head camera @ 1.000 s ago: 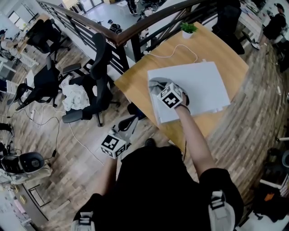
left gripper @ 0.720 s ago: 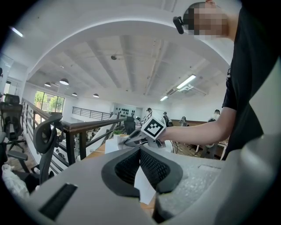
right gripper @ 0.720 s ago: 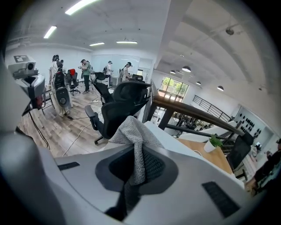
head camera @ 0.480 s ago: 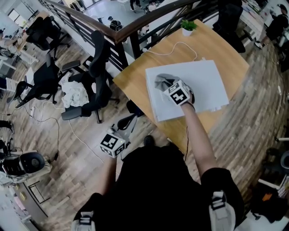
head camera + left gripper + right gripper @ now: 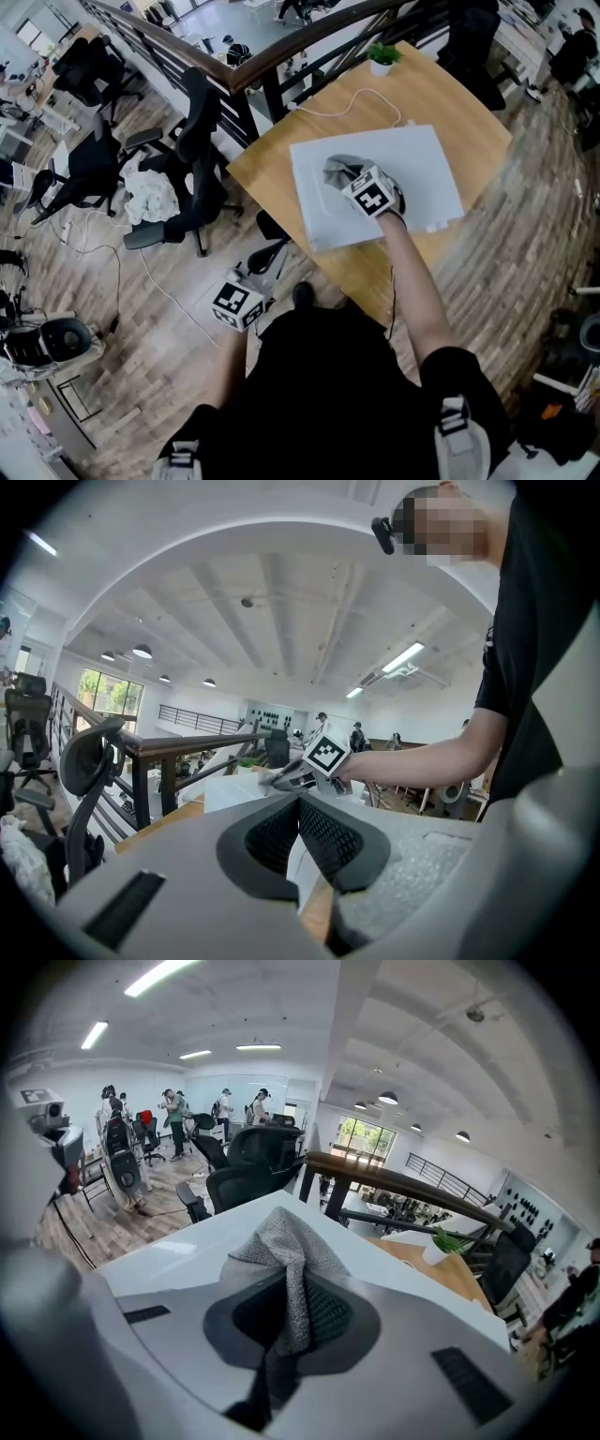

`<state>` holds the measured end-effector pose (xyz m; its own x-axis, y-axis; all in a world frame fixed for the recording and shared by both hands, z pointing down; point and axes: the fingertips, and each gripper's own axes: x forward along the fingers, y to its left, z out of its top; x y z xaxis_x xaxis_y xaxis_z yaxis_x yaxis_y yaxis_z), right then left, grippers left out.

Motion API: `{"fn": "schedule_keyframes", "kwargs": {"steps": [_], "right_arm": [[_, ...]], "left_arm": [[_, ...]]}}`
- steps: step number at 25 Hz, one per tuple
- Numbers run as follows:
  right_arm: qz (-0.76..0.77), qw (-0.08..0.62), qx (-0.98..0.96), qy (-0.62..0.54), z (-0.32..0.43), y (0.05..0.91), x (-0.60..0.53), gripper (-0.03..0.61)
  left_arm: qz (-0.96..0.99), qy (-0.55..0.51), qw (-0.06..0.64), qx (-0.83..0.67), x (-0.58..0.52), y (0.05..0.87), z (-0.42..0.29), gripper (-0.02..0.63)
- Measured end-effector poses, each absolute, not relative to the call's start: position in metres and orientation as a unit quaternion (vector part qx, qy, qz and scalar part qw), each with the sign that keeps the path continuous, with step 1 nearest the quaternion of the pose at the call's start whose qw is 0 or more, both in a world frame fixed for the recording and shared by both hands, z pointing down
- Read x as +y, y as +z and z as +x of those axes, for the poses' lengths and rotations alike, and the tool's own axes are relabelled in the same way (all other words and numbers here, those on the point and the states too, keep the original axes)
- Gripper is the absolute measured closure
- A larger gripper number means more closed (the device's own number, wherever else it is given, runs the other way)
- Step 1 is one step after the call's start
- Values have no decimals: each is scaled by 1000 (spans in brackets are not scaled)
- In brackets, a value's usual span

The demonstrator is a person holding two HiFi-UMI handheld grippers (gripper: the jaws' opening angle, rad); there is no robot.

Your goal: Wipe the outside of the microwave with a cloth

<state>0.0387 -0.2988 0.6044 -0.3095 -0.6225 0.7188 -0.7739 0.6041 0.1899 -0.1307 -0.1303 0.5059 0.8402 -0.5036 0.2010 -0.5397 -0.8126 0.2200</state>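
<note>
Microwave top under grey cloth pinched in right tool; left tool closed and empty.

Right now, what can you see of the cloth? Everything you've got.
The cloth is grey with a fine knitted, microfibre-like weave. It is bunched into a peaked fold and pinched between the closed jaws of the right gripper, with a strip running down between the pads. Its free part spreads ahead of the jaws and rests on the white top of the microwave.
</note>
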Motion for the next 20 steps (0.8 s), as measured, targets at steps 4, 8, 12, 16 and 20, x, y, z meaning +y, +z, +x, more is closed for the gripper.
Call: {"fn": "schedule_keyframes", "kwargs": {"steps": [4,8,12,16,20], "right_arm": [[444,382,-805,98,65,597,-299,563],[450,380,-802,103,89,595,-302,563],[456,381,-796,115,112,599,-300,563],[472,375,-790,109,142,594,-299,563],[486,369,-785,101,170,592,-297,563]], "left_arm": [[949,69,139,-276,-124,507,-117,612],[950,72,140,-270,-119,507,-102,612],[949,76,148,-266,-114,510,-88,612],[952,77,144,-259,-109,508,-69,612],[952,75,144,-260,-104,507,-51,612]]}}
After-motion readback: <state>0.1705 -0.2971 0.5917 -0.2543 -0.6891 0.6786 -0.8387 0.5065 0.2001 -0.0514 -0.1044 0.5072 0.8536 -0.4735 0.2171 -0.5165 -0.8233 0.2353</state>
